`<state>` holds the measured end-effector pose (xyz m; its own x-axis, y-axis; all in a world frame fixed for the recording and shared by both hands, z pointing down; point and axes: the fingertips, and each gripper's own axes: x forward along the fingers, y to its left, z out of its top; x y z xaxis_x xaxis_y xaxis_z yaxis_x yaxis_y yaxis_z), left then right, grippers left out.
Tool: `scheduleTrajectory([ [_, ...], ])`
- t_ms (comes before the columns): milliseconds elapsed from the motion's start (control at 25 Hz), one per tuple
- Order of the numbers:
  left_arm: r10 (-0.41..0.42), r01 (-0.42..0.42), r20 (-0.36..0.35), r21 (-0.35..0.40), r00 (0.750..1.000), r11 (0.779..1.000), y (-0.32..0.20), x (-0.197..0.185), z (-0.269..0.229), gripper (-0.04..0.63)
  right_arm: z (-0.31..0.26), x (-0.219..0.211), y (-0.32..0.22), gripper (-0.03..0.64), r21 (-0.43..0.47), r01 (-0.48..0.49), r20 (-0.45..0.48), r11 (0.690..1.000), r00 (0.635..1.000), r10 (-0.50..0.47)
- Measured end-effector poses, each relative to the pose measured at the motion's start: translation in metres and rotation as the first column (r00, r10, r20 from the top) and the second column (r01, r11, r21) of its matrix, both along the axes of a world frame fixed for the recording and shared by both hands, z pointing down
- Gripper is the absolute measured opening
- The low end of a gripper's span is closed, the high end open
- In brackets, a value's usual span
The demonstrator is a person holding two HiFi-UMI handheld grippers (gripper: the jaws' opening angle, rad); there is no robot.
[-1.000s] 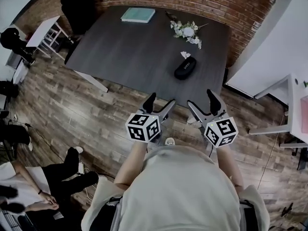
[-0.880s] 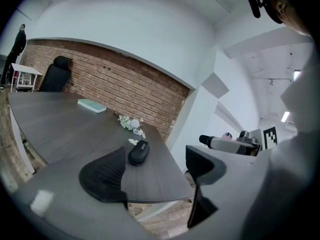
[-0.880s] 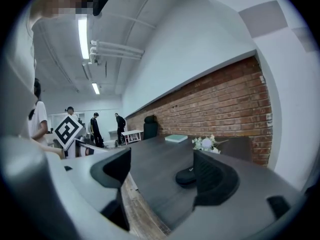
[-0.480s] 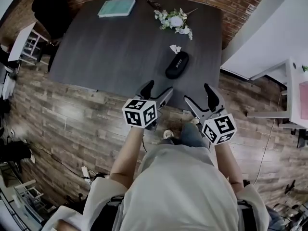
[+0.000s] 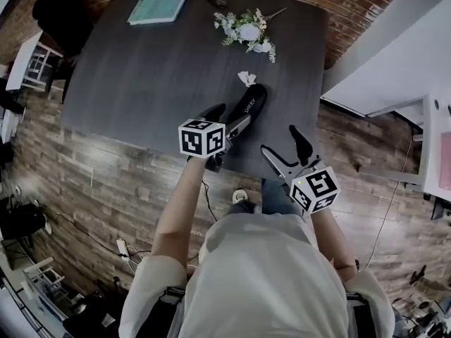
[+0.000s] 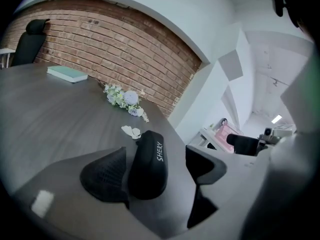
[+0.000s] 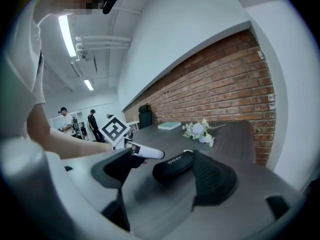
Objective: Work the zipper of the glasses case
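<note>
The one glasses case [image 5: 248, 104] is lying on the desk [image 5: 141, 69], toward its near right part, with its long axis running away from the person and slightly rightward. The left gripper [image 5: 230, 116] is sitting nearer. Its jaws are standing spread and straddling the case's near end, which is lying closer to the left jaw; whether they are touching, I cannot tell. The right gripper [image 5: 280, 142] is hovering over the desk's near edge, likewise spread and holding nothing, with the case ahead of its jaws. The left looks set to steady the case while the right goes for the zipper, whose pull is not showing. Also lying there are one white scrap [image 5: 246, 78] just beyond the case, one flower bunch [image 5: 246, 32] and one book [image 5: 156, 8].
</note>
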<state>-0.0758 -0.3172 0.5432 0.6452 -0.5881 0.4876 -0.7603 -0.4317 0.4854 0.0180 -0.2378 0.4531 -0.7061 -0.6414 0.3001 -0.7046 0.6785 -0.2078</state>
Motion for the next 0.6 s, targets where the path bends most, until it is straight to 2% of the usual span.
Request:
scheduleTrajectory([
  [240,0.059,-0.055,0.058,-0.064,0.997,0.996,-0.033,0.016,0.033,0.367,0.01,0.006,-0.024,0.364,-0.02,0.043,-0.001,0.999,0.999,-0.043],
  [440,0.164,-0.149,0.146,-0.107,0.976,0.983,-0.034,0.034,0.059,0.367,0.016,0.012,-0.035,0.364,-0.038,0.044,0.007,0.998,0.999,-0.044],
  [600,0.213,-0.191,0.166,-0.14,0.963,0.972,-0.03,0.051,0.071,0.367,0.018,0.016,-0.039,0.364,-0.042,0.041,0.013,0.998,0.999,-0.04],
])
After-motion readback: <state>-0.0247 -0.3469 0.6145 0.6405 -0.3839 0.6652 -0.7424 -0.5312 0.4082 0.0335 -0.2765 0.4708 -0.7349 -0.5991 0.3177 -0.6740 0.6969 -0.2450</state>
